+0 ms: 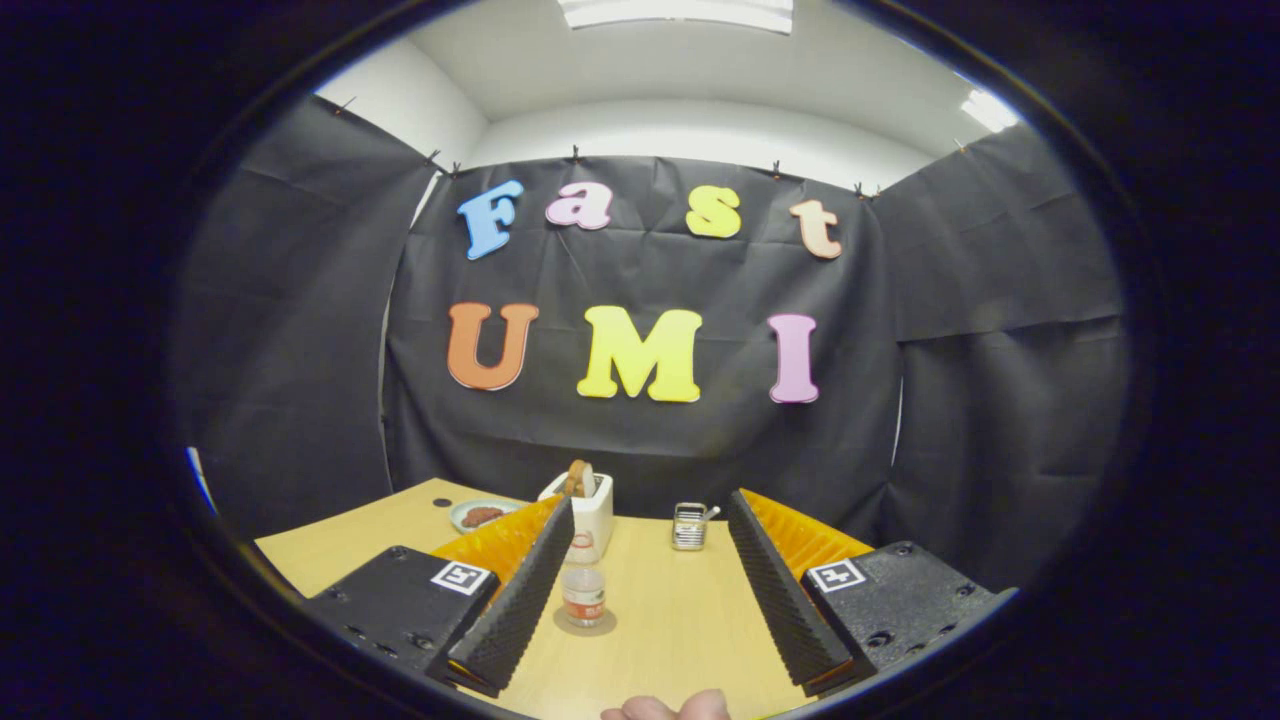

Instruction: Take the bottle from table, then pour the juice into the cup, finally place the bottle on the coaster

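Note:
A small clear bottle [583,590] with an orange label stands upright on a round tan coaster [586,624] on the wooden table [680,620]. It sits between my fingers, close to the inner face of the left finger [520,590] and well apart from the right finger [775,580]. My gripper [650,503] is open wide, with neither finger pressing on the bottle. Beyond the fingertips, a ribbed metallic cup [688,526] with a small stick in it stands near the back of the table.
A white toaster [588,512] holding bread stands behind the bottle. Left of it is a small plate [480,515] with something reddish on it. Part of a hand [668,708] shows at the table's near edge. Black cloth walls close the booth.

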`<state>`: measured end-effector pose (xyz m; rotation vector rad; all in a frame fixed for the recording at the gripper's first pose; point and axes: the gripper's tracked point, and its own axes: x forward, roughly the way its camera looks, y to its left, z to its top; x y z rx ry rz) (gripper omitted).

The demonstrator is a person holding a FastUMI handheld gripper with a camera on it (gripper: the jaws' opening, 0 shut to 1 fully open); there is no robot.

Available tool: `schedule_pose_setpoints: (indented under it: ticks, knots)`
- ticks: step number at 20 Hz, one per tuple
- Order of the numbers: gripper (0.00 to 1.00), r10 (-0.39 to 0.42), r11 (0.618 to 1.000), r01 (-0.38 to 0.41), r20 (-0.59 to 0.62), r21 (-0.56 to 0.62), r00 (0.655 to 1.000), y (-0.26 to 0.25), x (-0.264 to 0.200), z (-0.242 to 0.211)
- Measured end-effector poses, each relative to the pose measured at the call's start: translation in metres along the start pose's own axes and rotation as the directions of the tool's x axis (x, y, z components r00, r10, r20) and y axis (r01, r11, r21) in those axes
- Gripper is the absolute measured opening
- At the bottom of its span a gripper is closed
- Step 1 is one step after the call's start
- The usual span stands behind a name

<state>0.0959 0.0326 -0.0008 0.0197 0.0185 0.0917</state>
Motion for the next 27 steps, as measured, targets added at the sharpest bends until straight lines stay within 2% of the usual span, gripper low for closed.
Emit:
schedule_pose_setpoints:
  ticks: [6,12,19,27]
  knots:
    - [1.00,-0.018,1.000,0.018,-0.014,0.005,1.000,-0.001,-0.049,-0.013]
    - [1.00,0.013,1.000,-0.013,-0.001,0.000,1.000,0.022,-0.084,-0.024]
    - [1.00,0.012,0.999,-0.012,-0.003,0.032,1.000,0.028,-0.097,-0.038]
    - [1.00,0.047,0.999,-0.047,-0.008,0.015,0.999,0.044,-0.099,-0.042]
